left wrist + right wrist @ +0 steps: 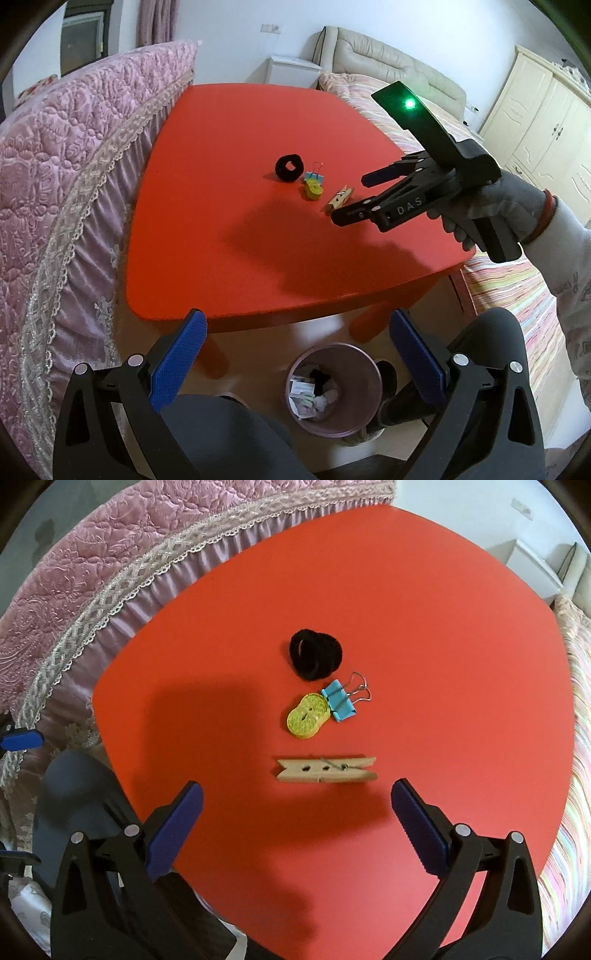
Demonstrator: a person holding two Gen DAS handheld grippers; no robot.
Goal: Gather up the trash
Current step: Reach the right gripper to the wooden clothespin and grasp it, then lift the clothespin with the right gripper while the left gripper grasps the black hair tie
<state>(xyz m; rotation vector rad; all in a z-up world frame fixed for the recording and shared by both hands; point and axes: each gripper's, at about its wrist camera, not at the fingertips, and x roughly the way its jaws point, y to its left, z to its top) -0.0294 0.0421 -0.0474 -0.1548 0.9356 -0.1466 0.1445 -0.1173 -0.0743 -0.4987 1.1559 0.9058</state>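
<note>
On the red table [424,635] lie a black hair tie [315,658], a blue binder clip [339,706], a yellow button [307,716] and a wooden clothespin [327,770]. In the right wrist view my right gripper [297,794] points steeply down just short of the clothespin, open, with nothing between its blue pads. The left wrist view shows the right gripper [352,199] hovering beside the clothespin [340,199], held by a gloved hand. My left gripper [297,325] is open and empty off the table's near edge, above a trash bin [365,387].
The bin stands on the floor under the table's near edge and holds crumpled paper and wrappers. A pink quilted cover [74,155] borders the table's left side, and a striped bed [509,288] its right. The person's dark-clad knees [229,435] flank the bin.
</note>
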